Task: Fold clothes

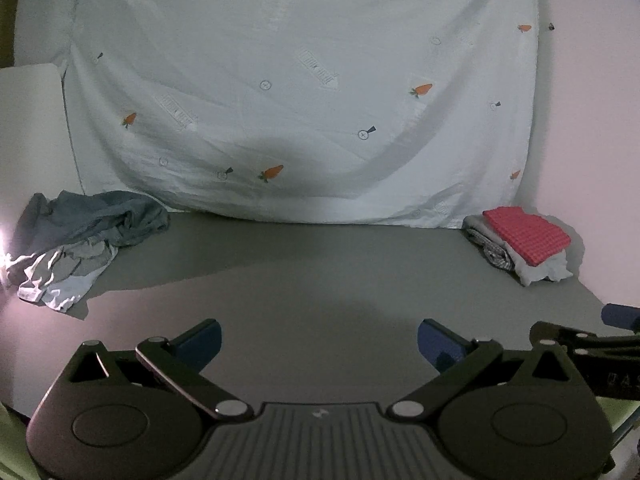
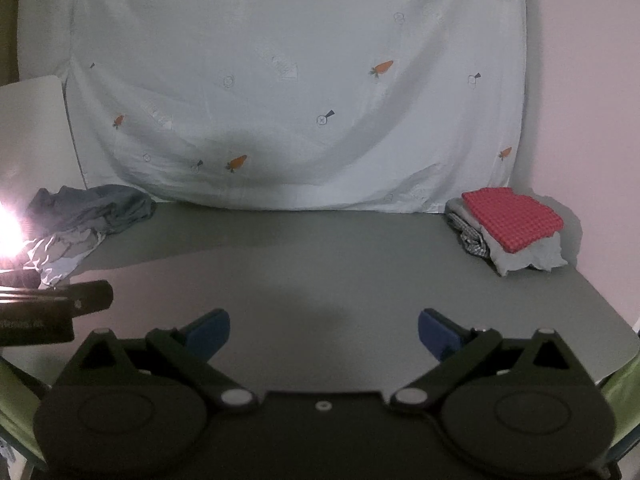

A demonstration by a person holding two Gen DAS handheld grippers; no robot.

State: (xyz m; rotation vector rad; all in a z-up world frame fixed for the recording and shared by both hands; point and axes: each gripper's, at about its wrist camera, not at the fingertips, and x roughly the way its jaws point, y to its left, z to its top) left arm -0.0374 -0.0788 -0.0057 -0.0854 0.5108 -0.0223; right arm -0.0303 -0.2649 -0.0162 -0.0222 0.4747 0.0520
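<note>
A crumpled heap of unfolded clothes point(image 1: 84, 236), blue-grey on top and pale below, lies at the table's back left; it also shows in the right wrist view point(image 2: 84, 220). A stack of folded clothes point(image 1: 520, 244) topped by a red checked piece sits at the back right, also seen in the right wrist view point(image 2: 512, 232). My left gripper point(image 1: 318, 344) is open and empty above the table's near middle. My right gripper point(image 2: 324, 334) is open and empty too, beside the left one.
The grey table point(image 1: 320, 272) ends at a rounded right edge point(image 2: 624, 344). A white sheet with carrot prints point(image 1: 304, 92) hangs behind it. A bright light glares at the far left point(image 2: 8, 236). A white board point(image 1: 28, 120) stands at the left.
</note>
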